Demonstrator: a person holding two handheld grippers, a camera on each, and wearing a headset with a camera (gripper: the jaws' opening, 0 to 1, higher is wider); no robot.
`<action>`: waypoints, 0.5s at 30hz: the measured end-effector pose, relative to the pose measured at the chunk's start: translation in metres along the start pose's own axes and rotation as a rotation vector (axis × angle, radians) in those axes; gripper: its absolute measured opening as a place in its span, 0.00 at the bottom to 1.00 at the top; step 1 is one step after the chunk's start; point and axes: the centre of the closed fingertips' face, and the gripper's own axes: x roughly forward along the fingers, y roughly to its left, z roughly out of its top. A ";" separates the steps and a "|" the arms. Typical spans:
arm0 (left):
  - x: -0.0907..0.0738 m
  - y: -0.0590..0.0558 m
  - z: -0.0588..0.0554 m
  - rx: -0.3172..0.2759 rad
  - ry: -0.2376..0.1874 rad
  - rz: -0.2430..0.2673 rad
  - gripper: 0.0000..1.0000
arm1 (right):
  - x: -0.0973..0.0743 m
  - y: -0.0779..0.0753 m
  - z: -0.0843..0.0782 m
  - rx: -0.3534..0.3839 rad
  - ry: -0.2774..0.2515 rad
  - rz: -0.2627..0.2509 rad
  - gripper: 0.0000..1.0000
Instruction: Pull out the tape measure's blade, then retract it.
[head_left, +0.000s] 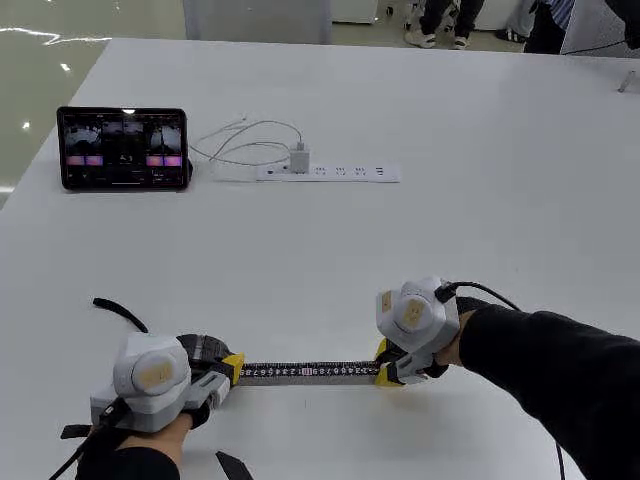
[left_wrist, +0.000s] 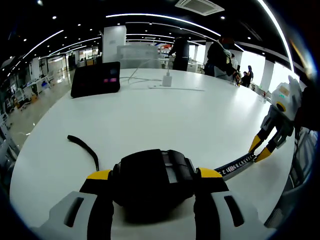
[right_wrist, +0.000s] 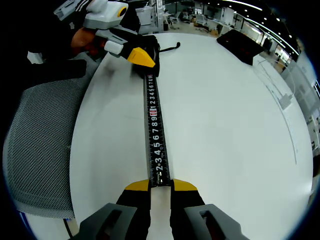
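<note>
The black tape measure case (left_wrist: 152, 177) sits on the white table, held between the yellow-tipped jaws of my left gripper (head_left: 226, 372), which is shut on it. Its wrist strap (head_left: 120, 312) trails off to the left. The blade (head_left: 308, 372) runs out flat along the table toward the right, numbers facing up (right_wrist: 156, 135). My right gripper (head_left: 385, 365) is shut on the blade's free end (right_wrist: 160, 181). In the right gripper view the case (right_wrist: 152, 52) lies at the far end of the blade, with the left gripper (right_wrist: 135, 52) around it.
A tablet (head_left: 124, 148) with a lit screen stands at the back left. A white power strip (head_left: 330, 172) with a charger and cable lies behind the work. A grey mesh chair (right_wrist: 42, 145) sits beside the table edge. People stand at the far end of the room.
</note>
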 end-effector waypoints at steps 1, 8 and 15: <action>0.000 0.000 0.000 0.000 0.000 0.000 0.61 | 0.000 0.000 0.001 -0.001 0.000 0.000 0.10; 0.000 0.000 0.000 -0.001 0.000 -0.001 0.61 | 0.001 0.000 0.003 -0.012 0.000 0.000 0.10; 0.000 0.000 -0.001 -0.002 0.001 -0.002 0.61 | 0.002 0.000 0.006 -0.015 -0.002 0.001 0.10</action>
